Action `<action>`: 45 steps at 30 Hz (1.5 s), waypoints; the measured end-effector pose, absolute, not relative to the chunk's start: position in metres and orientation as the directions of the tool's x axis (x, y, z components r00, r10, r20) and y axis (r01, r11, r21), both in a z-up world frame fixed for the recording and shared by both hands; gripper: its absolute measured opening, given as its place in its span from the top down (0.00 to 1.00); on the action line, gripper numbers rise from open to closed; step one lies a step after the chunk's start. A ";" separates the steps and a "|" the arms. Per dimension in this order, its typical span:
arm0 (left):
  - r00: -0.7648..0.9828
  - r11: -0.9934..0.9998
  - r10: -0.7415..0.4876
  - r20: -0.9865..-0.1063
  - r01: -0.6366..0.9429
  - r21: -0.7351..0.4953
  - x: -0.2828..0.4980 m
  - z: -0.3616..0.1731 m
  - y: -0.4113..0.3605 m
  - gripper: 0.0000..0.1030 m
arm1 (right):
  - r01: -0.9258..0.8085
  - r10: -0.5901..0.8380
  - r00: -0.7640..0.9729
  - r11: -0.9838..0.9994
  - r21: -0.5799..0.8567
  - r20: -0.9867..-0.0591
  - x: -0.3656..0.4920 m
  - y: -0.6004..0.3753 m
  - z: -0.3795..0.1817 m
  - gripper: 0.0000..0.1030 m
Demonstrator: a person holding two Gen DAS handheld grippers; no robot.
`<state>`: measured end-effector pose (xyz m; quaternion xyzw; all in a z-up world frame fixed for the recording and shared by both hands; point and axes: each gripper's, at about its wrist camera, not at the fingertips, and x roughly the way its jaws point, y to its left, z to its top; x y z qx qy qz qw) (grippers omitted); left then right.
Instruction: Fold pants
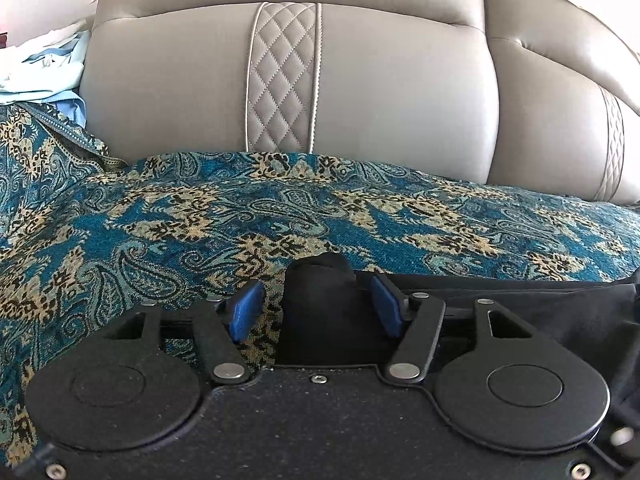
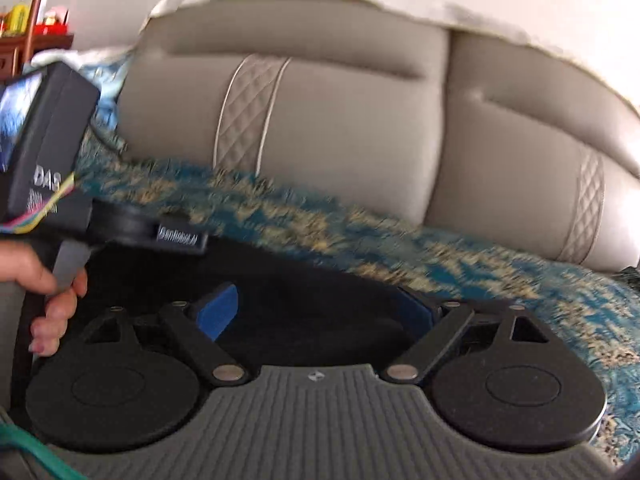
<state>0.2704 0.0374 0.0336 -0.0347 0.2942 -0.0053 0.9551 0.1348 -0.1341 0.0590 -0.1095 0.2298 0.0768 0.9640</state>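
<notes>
At lower centre, my left gripper [image 1: 316, 308] stands released around a bunched fold of the one black pants [image 1: 520, 300]; my right gripper [image 2: 320, 312] gapes over them.

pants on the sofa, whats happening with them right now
A person is folding black pants on a sofa covered with a teal paisley throw, using a handheld gripper in each hand. The left gripper has a bunched bit of the black fabric between its jaws, which stand open around it rather than clamped. The right gripper is also open, hovering over the dark cloth; that view is motion-blurred. The hand holding the other gripper's handle shows at the right wrist view's left edge.
</notes>
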 end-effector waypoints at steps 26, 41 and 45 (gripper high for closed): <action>0.825 0.998 -0.013 -0.565 -0.023 -0.058 0.271 0.033 0.036 0.37 | 0.128 -0.147 0.860 0.989 -0.073 -0.489 0.141 -0.235 0.051 0.00; 0.811 0.995 0.017 -0.585 -0.069 -0.066 0.274 0.033 0.040 0.20 | 0.095 -0.035 0.854 0.991 0.090 -0.519 0.148 -0.254 0.040 0.00; 0.794 0.990 0.020 -0.608 -0.102 -0.100 0.271 0.034 0.046 0.17 | 0.075 -0.002 0.868 0.989 0.127 -0.497 0.141 -0.259 0.043 0.00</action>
